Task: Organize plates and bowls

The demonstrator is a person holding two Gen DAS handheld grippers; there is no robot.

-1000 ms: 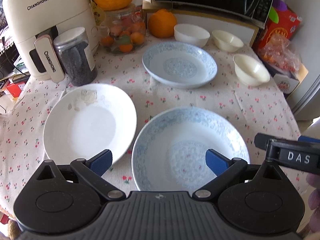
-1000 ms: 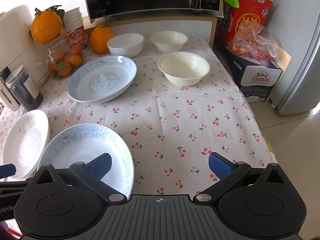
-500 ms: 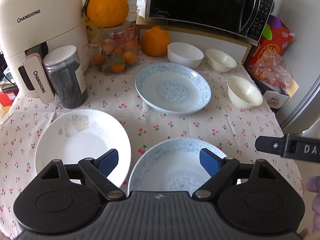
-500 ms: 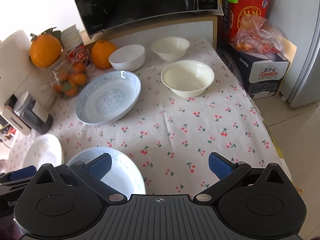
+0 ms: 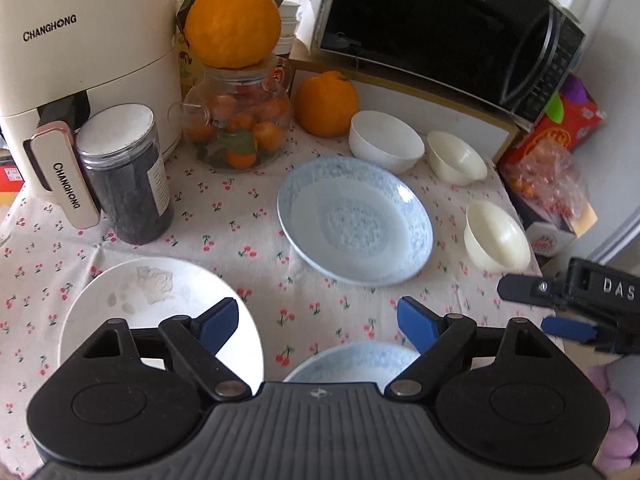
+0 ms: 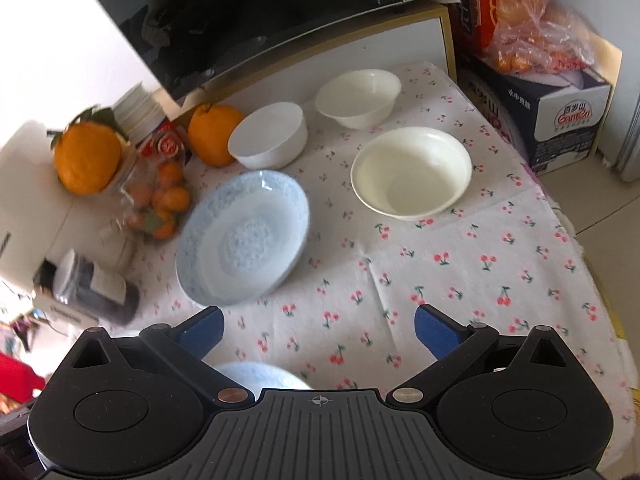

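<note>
My left gripper (image 5: 318, 322) hangs over the cherry-print cloth with its jaws closing and nothing between them. A white plate (image 5: 160, 304) lies under its left finger, and the far rim of a blue patterned plate (image 5: 352, 360) shows just below. A second blue plate (image 5: 354, 220) sits mid-table. Behind it stand a white bowl (image 5: 386, 146) and two cream bowls (image 5: 456, 160) (image 5: 496, 240). My right gripper (image 6: 318, 332) is open and empty above the cloth, in front of the far blue plate (image 6: 244, 236) and the large cream bowl (image 6: 412, 172).
At the back left stand an air fryer (image 5: 80, 60), a dark jar (image 5: 128, 176) and a glass jar of oranges (image 5: 240, 128). A microwave (image 5: 440, 28) sits at the back. A box with a bag (image 6: 560, 92) stands beyond the table's right edge.
Both grippers have moved forward over the table, so the near blue plate has slid almost out of view beneath them. The left jaws have narrowed a little. The right view has rolled.
</note>
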